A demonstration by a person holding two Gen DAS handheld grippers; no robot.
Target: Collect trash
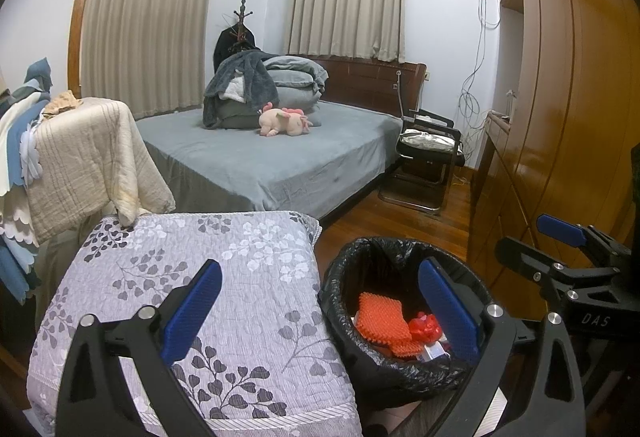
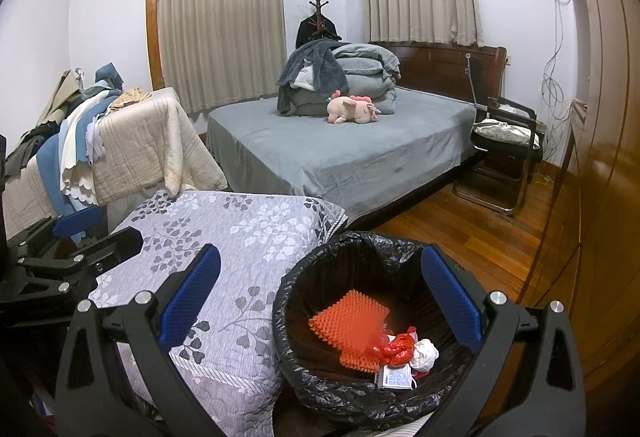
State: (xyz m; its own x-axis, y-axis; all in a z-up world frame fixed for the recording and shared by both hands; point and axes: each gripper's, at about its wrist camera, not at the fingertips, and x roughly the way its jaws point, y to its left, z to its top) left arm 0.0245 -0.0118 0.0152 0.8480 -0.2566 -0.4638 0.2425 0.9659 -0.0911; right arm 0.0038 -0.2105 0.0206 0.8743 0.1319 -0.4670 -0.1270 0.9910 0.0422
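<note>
A round bin lined with a black bag (image 1: pixel 352 269) (image 2: pixel 304 277) stands on the wood floor next to a floral-covered seat. Inside lie an orange bumpy mat (image 1: pixel 380 317) (image 2: pixel 348 321), a red wrapper (image 1: pixel 426 325) (image 2: pixel 398 347), a white crumpled wad (image 2: pixel 426 351) and a small printed packet (image 2: pixel 394 375). My left gripper (image 1: pixel 320 311) is open and empty, straddling the seat's edge and the bin's rim. My right gripper (image 2: pixel 320 301) is open and empty above the bin's left rim; it also shows in the left wrist view (image 1: pixel 536 233).
The floral quilted seat (image 1: pixel 192 289) (image 2: pixel 224 249) is left of the bin. A grey bed (image 1: pixel 272 153) with folded bedding and a pink plush toy (image 1: pixel 284 121) lies beyond. A draped rack (image 1: pixel 80 157) is at left, a chair (image 1: pixel 428 153) and wooden wardrobe (image 1: pixel 560 117) at right.
</note>
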